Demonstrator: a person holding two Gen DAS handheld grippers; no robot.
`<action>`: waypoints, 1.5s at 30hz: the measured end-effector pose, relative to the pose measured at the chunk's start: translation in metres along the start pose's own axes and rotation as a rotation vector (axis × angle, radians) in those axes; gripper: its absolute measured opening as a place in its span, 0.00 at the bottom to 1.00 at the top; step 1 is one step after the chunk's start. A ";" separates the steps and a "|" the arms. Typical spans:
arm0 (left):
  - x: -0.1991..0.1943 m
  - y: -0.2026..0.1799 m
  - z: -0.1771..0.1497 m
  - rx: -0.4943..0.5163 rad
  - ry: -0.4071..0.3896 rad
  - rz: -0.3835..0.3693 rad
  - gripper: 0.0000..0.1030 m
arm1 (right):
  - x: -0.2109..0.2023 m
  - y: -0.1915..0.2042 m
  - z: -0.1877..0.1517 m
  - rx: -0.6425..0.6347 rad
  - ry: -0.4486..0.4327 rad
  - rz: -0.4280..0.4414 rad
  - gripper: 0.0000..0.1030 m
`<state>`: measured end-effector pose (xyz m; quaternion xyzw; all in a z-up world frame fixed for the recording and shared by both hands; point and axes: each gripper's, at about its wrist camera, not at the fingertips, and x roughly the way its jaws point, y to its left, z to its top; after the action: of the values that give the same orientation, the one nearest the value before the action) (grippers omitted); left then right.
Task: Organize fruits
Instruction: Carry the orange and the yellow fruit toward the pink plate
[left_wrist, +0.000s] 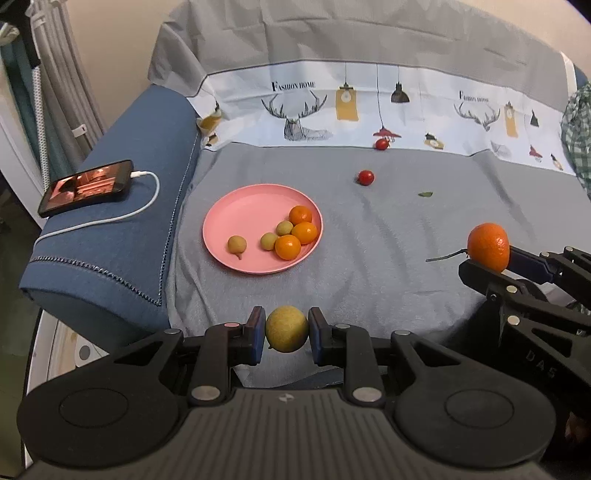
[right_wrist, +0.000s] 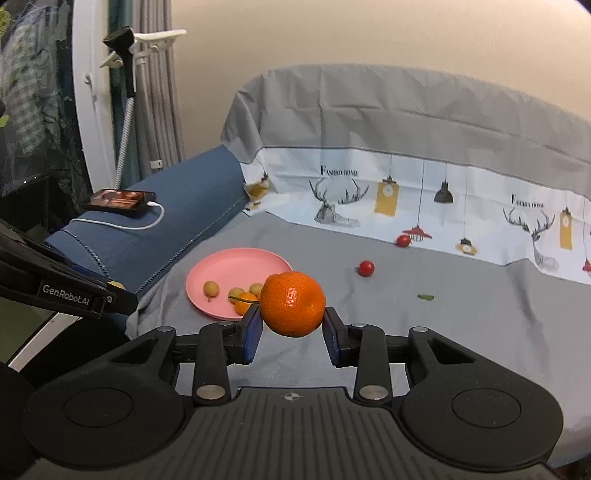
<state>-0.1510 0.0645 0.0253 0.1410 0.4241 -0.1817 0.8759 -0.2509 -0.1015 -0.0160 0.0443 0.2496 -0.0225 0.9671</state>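
In the left wrist view we see the left hand-held gripper (left_wrist: 286, 334) pinching a yellow-green fruit (left_wrist: 286, 329) between its blue pads, held above the near edge of the grey cloth (left_wrist: 388, 236); the fruit is nearly round, its slightly longer axis lying across the pads. Farther off sits the pink plate (left_wrist: 236, 206) with three oranges and three small yellowish fruits. Two cherry tomatoes (left_wrist: 366, 177) lie beyond, to the right. The printed cloth behind reads "FASHION HOME". At right, the right hand-held gripper (left_wrist: 487, 254) bears "DAS". In the right wrist view we see the right hand-held gripper (right_wrist: 292, 319) clamped on a mandarin (right_wrist: 292, 303), its stem pointing left toward the plate (right_wrist: 236, 264). The left tool reads "GenRobot.AI".
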 end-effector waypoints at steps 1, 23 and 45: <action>-0.003 0.000 -0.001 -0.005 -0.009 -0.002 0.26 | -0.003 0.002 0.000 -0.005 -0.005 0.002 0.36; -0.016 0.013 -0.016 -0.072 -0.042 -0.006 0.26 | -0.016 0.016 -0.001 -0.053 -0.009 0.015 0.36; 0.032 0.048 0.008 -0.136 0.021 -0.007 0.26 | 0.032 0.017 0.022 -0.060 0.053 0.015 0.36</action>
<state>-0.1064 0.0976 0.0093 0.0818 0.4452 -0.1540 0.8783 -0.2114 -0.0874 -0.0115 0.0180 0.2756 -0.0066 0.9611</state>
